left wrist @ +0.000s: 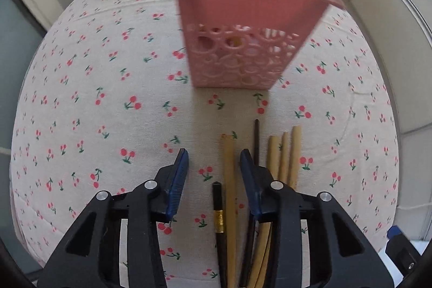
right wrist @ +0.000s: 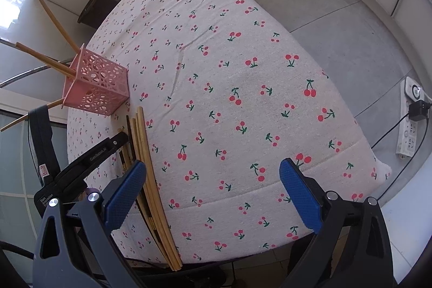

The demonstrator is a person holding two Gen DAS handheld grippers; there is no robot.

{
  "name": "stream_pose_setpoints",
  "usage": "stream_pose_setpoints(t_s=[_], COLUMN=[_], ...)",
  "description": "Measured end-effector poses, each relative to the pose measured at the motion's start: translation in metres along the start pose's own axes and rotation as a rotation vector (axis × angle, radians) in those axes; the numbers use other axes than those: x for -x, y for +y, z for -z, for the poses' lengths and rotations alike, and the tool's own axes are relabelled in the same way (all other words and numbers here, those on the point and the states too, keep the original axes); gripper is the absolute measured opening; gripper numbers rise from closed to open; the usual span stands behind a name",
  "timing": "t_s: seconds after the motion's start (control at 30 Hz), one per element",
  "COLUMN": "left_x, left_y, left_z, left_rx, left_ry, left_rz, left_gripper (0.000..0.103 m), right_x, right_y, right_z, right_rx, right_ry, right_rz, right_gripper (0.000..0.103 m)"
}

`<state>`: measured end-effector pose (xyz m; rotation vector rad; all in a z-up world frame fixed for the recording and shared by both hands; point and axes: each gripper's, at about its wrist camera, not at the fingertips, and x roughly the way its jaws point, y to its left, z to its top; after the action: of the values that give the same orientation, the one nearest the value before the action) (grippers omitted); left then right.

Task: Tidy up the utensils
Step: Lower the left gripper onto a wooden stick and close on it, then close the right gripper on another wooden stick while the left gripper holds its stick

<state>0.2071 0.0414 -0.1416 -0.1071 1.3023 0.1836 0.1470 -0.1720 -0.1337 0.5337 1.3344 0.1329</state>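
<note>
Chopsticks [left wrist: 229, 180] between parted left tool [left wrist: 214, 155]

My left claw [left wrist: 214, 157] points steeply downward, its two black arms running up from the bottom of its own camera view to blue ribbed pads [left wrist: 178, 181]. The jaws stand partly apart, narrower than the right ones, and I see nothing pressed between the pads. From the right wrist camera the left claw's black body shows at the left edge, angled down. My right claw [right wrist: 213, 174] also tilts downward, less steeply, with its jaws spread wide; its blue pads [right wrist: 122, 196] face each other across a broad gap and hold nothing.
</note>
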Motion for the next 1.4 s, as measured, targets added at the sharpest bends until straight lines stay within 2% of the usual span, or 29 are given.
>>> stream_pose_setpoints(t_s=[0.1, 0.17, 0.47, 0.73, 0.93, 1.2, 1.3, 1.4], left_x=[0.001, 0.003, -0.002, -0.001, 0.008, 0.012, 0.015, 0.015], left_y=[-0.016, -0.025, -0.019, 0.03, 0.058, 0.13, 0.156, 0.161], left_z=[0.0, -0.001, -0.005, -0.009, -0.003, 0.008, 0.005, 0.004], left_rx=[-0.048, -0.06, -0.015, 0.153, 0.19, 0.29, 0.306, 0.317], left_ry=[-0.015, -0.024, -0.038, -0.036, -0.038, -0.039, -0.033, -0.025], left_rz=[0.004, 0.022, 0.11, 0.195, 0.145, 0.075, 0.074, 0.083], left_gripper=[0.031, 0.008, 0.007, 0.007, 0.007, 0.007, 0.007, 0.007], right_x=[-0.002, -0.003, -0.01, -0.016, -0.03, -0.062, -0.071, -0.076], right_y=[-0.001, -0.002, -0.008, -0.002, 0.023, 0.058, 0.067, 0.079], right_z=[0.0, -0.001, -0.001, -0.003, -0.007, -0.021, -0.022, -0.024], right_rx=[0.001, -0.003, -0.034, -0.023, 0.031, 0.07, 0.083, 0.108], right_ry=[0.002, 0.003, 0.02, 0.015, 0.001, -0.024, -0.031, -0.041], right_rz=[0.007, 0.011, 0.017, 0.001, 0.021, 0.072, 0.101, 0.115], right_gripper=[0.096, 0.096, 0.096, 0.096, 0.096, 0.096, 0.097, 0.097])
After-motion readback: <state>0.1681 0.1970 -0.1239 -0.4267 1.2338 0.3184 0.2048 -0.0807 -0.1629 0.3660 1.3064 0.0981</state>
